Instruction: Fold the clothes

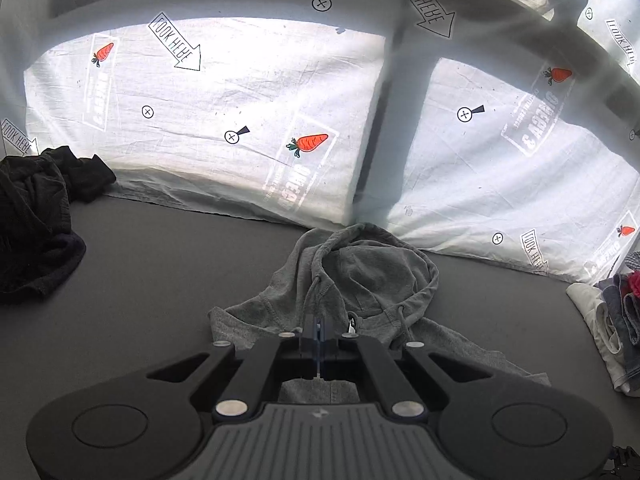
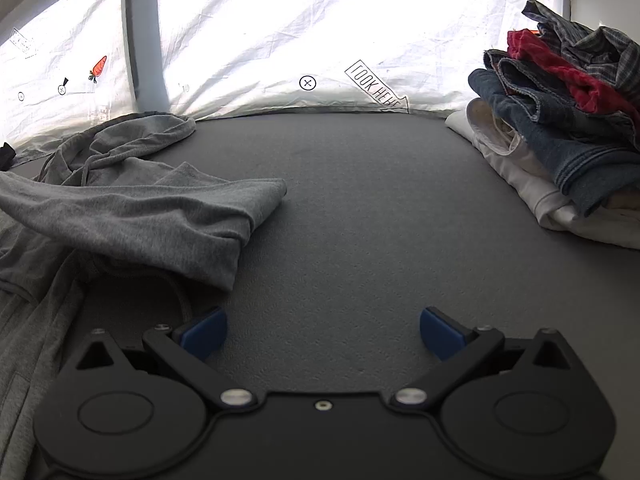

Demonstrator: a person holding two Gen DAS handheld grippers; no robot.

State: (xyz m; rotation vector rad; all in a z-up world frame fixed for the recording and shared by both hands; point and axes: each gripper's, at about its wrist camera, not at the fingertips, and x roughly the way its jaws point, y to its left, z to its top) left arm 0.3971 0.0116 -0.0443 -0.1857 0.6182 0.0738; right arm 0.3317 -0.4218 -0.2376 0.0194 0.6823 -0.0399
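Note:
A grey hoodie (image 1: 360,276) lies on the dark grey table (image 1: 160,264), its hood toward the white backdrop and its zip pull just beyond my left fingertips. My left gripper (image 1: 319,334) is shut, pinching the hoodie's fabric near the zip; more grey cloth shows beneath, between its arms. In the right wrist view the hoodie (image 2: 132,208) fills the left side, one fold raised off the table and draping to the right. My right gripper (image 2: 322,332) stands open over bare table (image 2: 360,220), blue pads (image 2: 204,332) wide apart with nothing between them, just right of the hoodie's edge.
A crumpled black garment (image 1: 36,216) lies at the table's far left. A stack of clothes (image 2: 560,120) (denim, red, plaid, white) sits at the right edge, also visible as a stack (image 1: 612,320) in the left wrist view. A white printed sheet (image 1: 240,100) hangs behind the table.

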